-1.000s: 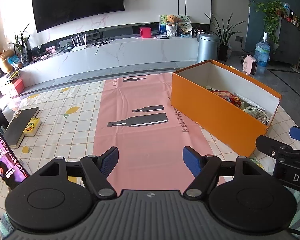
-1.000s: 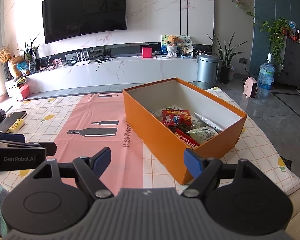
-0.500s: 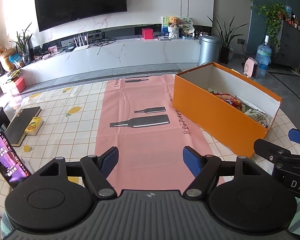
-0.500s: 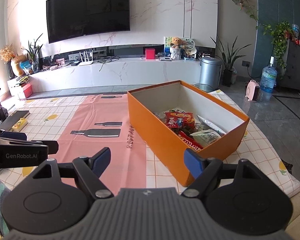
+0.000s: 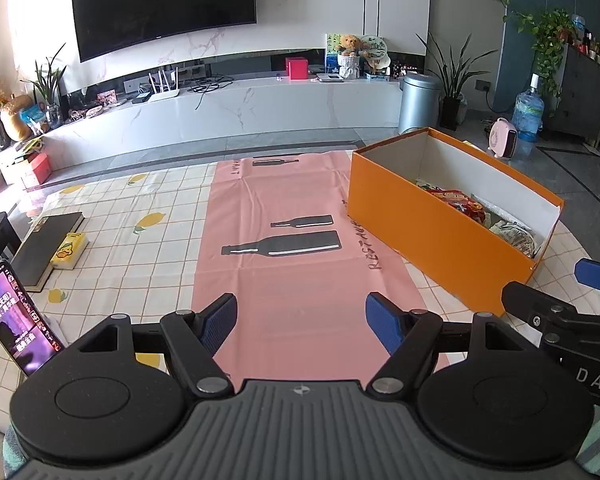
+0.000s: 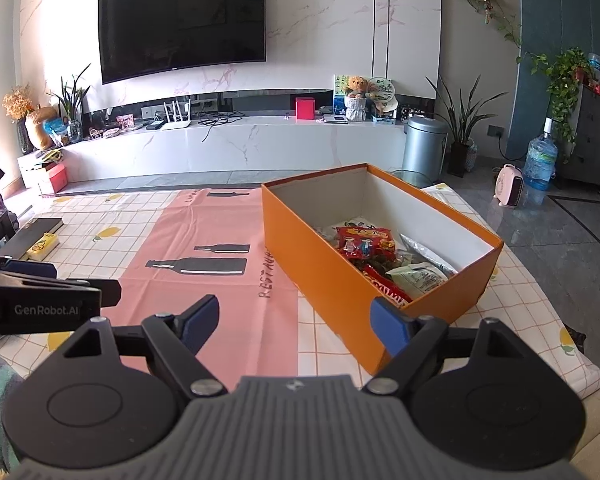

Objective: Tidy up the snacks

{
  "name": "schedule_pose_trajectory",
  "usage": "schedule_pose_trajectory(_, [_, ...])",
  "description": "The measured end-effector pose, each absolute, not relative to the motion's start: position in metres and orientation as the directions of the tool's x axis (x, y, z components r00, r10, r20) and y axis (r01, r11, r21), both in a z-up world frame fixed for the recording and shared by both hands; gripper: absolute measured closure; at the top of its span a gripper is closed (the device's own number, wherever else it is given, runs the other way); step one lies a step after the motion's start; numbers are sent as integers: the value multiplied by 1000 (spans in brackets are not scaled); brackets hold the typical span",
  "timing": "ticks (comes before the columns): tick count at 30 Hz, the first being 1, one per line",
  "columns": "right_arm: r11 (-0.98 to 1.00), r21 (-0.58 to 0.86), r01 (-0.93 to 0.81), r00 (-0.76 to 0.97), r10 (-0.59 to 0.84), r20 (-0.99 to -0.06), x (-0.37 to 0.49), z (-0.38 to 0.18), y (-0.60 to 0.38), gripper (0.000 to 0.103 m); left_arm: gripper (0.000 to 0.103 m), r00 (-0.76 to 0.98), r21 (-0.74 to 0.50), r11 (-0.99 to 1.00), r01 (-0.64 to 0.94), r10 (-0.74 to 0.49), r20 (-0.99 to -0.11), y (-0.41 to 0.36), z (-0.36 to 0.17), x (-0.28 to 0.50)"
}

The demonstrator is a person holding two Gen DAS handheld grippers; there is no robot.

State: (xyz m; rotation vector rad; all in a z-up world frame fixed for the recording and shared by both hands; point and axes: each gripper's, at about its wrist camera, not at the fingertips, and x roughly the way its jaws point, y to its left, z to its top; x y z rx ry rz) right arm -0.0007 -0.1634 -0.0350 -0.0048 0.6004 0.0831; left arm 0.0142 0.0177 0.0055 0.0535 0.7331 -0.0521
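- We see a phone (image 5: 18, 320) and book (image 5: 48, 248) far left on the desk (image 5: 140, 240); no loose snacks in view.
- Left tool (image 5: 301, 322) wide open, empty, over the pink mat (image 5: 284, 200).
- Right tool (image 6: 296, 324) has just opened wider, empty.
- Snacks (image 6: 384, 256) all in the orange box (image 6: 320, 276); task looks near done.

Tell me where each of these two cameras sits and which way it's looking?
Left wrist: rides the left claw, facing the pink mat; right claw shows at its edge.
Right wrist: rides the right claw, facing the orange box of snacks; left claw edges in.
Shared: box, mat, TV.
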Motion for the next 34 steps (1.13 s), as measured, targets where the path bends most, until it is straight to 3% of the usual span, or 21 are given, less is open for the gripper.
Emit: schedule_pose_trajectory(34, [993,15,-121,812,108,-574,1,-34,-150,21,17,751,31,998,55,-21,-660,25,16,8])
